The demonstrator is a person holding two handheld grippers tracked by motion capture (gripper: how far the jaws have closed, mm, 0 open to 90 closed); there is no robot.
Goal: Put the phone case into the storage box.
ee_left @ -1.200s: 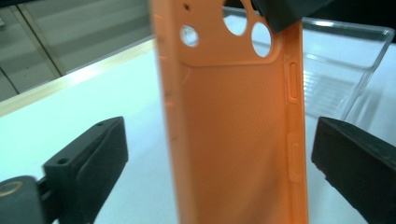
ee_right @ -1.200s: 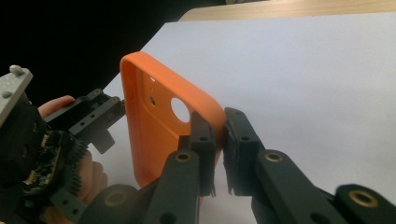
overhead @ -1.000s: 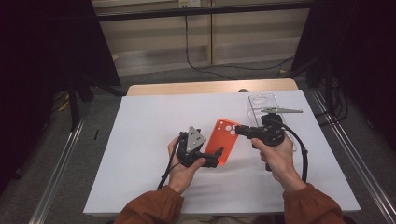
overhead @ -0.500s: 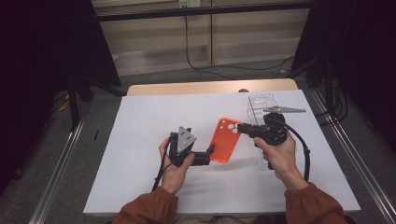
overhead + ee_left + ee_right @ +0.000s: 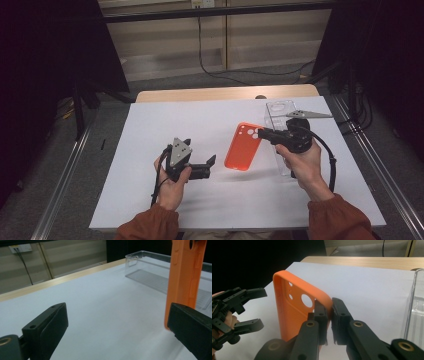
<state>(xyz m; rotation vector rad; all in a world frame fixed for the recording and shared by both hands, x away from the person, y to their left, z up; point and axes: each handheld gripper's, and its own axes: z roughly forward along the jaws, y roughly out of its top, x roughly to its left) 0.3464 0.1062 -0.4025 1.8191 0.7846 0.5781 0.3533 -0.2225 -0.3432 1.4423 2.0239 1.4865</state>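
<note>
Your orange phone case (image 5: pixel 183 277) runs off the top edge of the left gripper view, and its lower end sits behind the near black jaw there. In the right gripper view the case's bottom is covered by your right gripper (image 5: pixel 329 315), so its far end can't be read. The clear tray (image 5: pixel 415 312) is cut by that view's right edge. In the high view your right hand (image 5: pixel 300 157) hides part of the tray.

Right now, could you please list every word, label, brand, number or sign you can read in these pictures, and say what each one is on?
There is no readable text in these pictures.
The orange phone case is plain, with cut-outs only.
The clear plastic tray carries no label.
The white table cover is unmarked.
The left gripper and right gripper show no lettering.
</note>
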